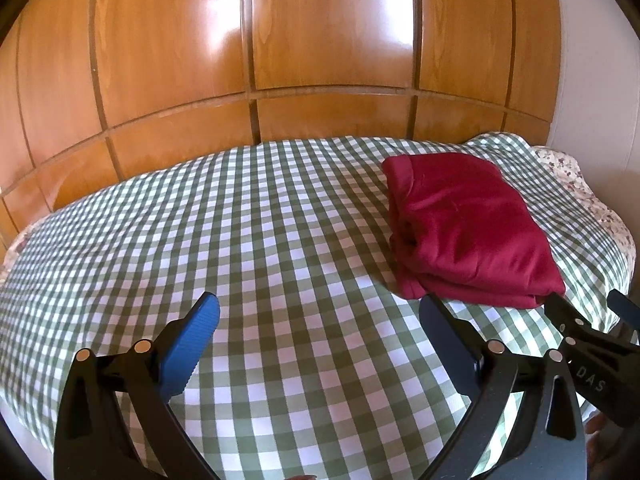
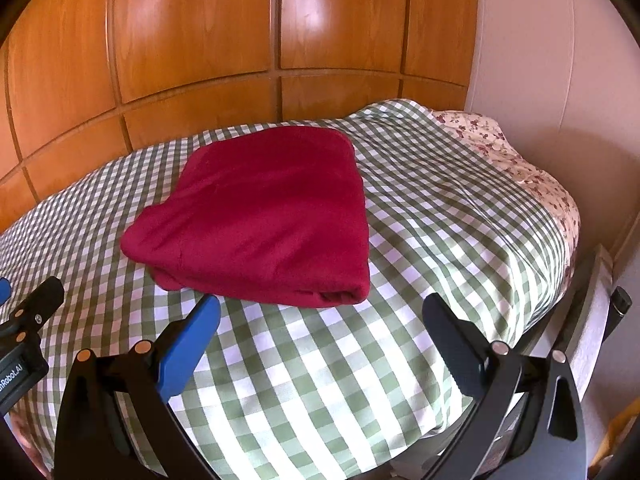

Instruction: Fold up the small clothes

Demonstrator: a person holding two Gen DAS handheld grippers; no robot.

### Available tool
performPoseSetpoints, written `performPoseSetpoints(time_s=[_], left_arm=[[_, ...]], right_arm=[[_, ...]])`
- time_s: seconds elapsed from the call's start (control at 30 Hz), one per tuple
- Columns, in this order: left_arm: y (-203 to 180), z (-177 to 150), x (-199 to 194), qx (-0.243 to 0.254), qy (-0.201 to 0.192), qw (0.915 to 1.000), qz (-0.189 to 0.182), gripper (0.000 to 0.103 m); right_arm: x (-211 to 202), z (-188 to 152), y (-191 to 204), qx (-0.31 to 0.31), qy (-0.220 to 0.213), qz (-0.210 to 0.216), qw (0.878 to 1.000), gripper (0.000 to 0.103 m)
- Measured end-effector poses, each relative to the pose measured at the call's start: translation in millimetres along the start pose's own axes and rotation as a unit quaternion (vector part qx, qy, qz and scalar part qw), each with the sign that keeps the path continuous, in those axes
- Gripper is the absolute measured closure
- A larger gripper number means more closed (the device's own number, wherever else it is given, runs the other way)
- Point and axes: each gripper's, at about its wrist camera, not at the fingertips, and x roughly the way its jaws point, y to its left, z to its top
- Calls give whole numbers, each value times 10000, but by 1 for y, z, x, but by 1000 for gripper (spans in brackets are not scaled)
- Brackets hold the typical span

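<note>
Left wrist: right gripper [image 1: 592,308] reads "DAS".

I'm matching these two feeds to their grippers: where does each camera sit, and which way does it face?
Left wrist: on the left gripper, facing over the bed toward the wardrobe; its open fingers show, the right gripper's tip at right.
Right wrist: on the right gripper, facing the same way, nearer the red garment; its open fingers show, the left gripper's tip at left.
Shared: bed, folded red garment, wardrobe, floral pillow.
</note>
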Motion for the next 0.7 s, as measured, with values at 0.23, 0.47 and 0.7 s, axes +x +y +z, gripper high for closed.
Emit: performPoseSetpoints(time_s=[0.23,0.47,0.7], left_arm=[[1,2,-8,-5,-76,10000,22,4],[-1,-3,-13,83,-81,9999,-6,4],[-5,-3,-14,191,-86,9998,-47,4]], right_arm=[[0,0,0,101,78,60,9999,2],[-8,0,1,185,-9,80,9998,2],[-8,-2,1,210,19,71,9998,2]])
